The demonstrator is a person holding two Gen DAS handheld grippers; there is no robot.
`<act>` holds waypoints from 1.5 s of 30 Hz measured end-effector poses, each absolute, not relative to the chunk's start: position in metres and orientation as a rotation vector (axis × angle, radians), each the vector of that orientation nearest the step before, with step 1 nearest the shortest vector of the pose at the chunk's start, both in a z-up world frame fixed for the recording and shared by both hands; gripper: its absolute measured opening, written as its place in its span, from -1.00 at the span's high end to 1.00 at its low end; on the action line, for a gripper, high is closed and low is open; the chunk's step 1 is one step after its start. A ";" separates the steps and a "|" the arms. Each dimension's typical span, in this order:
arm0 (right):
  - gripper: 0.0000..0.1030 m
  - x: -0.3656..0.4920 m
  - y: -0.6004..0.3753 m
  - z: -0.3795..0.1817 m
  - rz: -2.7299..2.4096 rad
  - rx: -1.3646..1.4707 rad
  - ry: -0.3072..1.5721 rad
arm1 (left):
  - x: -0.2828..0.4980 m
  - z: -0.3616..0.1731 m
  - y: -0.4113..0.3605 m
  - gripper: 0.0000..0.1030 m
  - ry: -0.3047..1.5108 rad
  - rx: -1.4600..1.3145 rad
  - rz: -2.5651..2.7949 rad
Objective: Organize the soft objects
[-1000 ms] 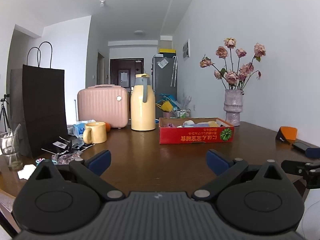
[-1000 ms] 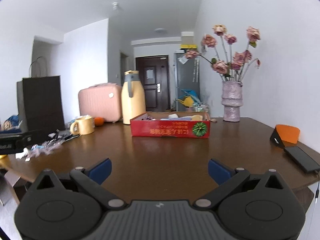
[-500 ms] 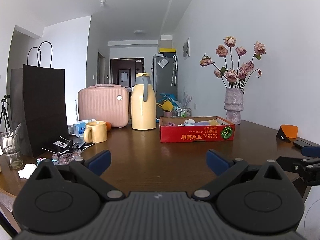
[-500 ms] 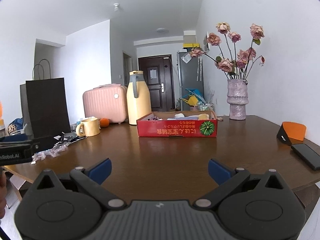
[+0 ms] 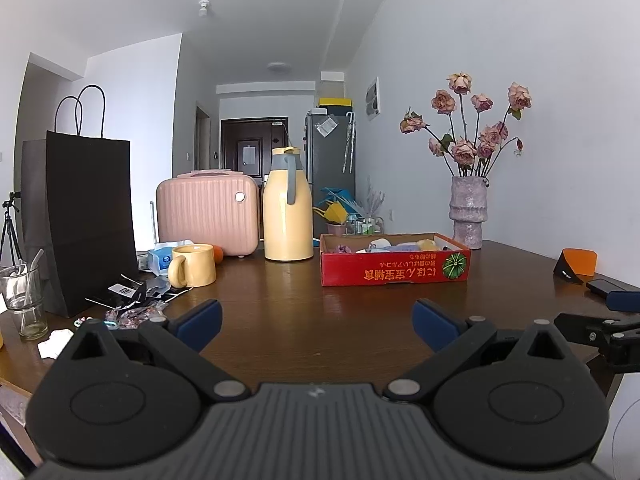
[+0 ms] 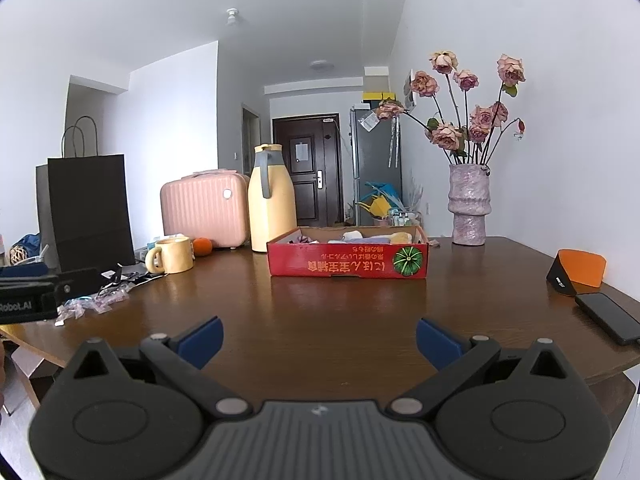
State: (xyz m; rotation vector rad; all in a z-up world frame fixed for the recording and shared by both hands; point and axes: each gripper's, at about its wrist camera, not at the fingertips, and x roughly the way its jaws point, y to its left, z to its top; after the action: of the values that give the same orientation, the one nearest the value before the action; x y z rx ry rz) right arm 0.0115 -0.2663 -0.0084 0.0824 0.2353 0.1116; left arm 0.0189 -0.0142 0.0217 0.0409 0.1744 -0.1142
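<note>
A red cardboard box [image 5: 394, 270] stands on the brown table, also in the right wrist view [image 6: 347, 266]. Several soft objects [image 5: 400, 245] in white, lilac and yellow lie inside it; only their tops show [image 6: 374, 237]. My left gripper [image 5: 316, 322] is open and empty, near the table's front edge, well short of the box. My right gripper [image 6: 319, 340] is open and empty, also short of the box. The right gripper shows at the right edge of the left view [image 5: 600, 326].
A yellow jug [image 5: 288, 208], pink case [image 5: 207, 213], yellow mug [image 5: 194, 265] and black paper bag [image 5: 86, 220] stand at back left. Wrappers [image 5: 134, 312] and a glass [image 5: 24, 300] lie left. A vase of roses [image 5: 468, 216], orange stand [image 6: 580, 272] and phone [image 6: 610, 318] are right.
Both views have shifted slightly: the right gripper has risen and moved a little right, so the box sits further left in its view. Both grippers stay open.
</note>
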 end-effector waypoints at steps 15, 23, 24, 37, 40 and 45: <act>-1.00 0.011 -0.269 -0.009 0.098 0.096 0.232 | 0.017 0.021 -0.014 -1.00 0.173 0.049 -0.118; -1.00 0.012 -0.267 -0.009 0.098 0.094 0.231 | 0.018 0.021 -0.014 -1.00 0.172 0.049 -0.118; -1.00 0.012 -0.267 -0.009 0.097 0.094 0.230 | 0.018 0.021 -0.014 -1.00 0.171 0.050 -0.119; -1.00 0.012 -0.268 -0.010 0.103 0.094 0.231 | 0.014 0.021 -0.011 -1.00 0.149 0.047 -0.123; -1.00 0.012 -0.268 -0.010 0.102 0.093 0.228 | 0.014 0.022 -0.011 -1.00 0.149 0.047 -0.124; -1.00 0.011 -0.268 -0.011 0.102 0.093 0.227 | 0.014 0.022 -0.011 -1.00 0.146 0.049 -0.123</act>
State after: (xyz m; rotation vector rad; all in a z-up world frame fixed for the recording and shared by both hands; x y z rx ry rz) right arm 0.0111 -0.2678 -0.0106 0.0927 0.2272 0.1018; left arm 0.0139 -0.0111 0.0218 0.0487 0.1456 -0.1226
